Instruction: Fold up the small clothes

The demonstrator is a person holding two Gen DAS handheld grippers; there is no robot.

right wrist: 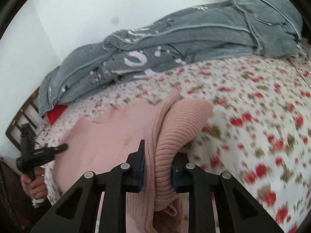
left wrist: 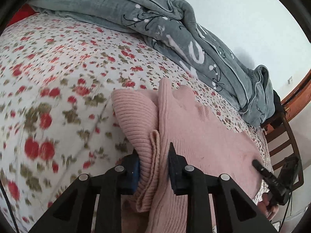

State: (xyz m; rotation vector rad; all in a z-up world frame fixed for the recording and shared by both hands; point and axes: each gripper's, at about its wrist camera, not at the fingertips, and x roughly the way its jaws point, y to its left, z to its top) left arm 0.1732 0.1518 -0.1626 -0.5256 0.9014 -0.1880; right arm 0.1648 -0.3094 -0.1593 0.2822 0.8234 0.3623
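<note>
We are working on a bed [left wrist: 48, 62] with a flowered sheet, and a grey blanket [left wrist: 175, 29] is lying along its far side. The pink sweater [left wrist: 204, 132] is spreading flat on the near part of the bed. Its long axis is running across, from one gripper to the other. The left gripper [left wrist: 153, 167] is clenching a ribbed fold at one end, and the right gripper [right wrist: 158, 169] is pinching the ribbed fold at the other end. Both are equally near, so we judge that the fold must go away from us together.
</note>
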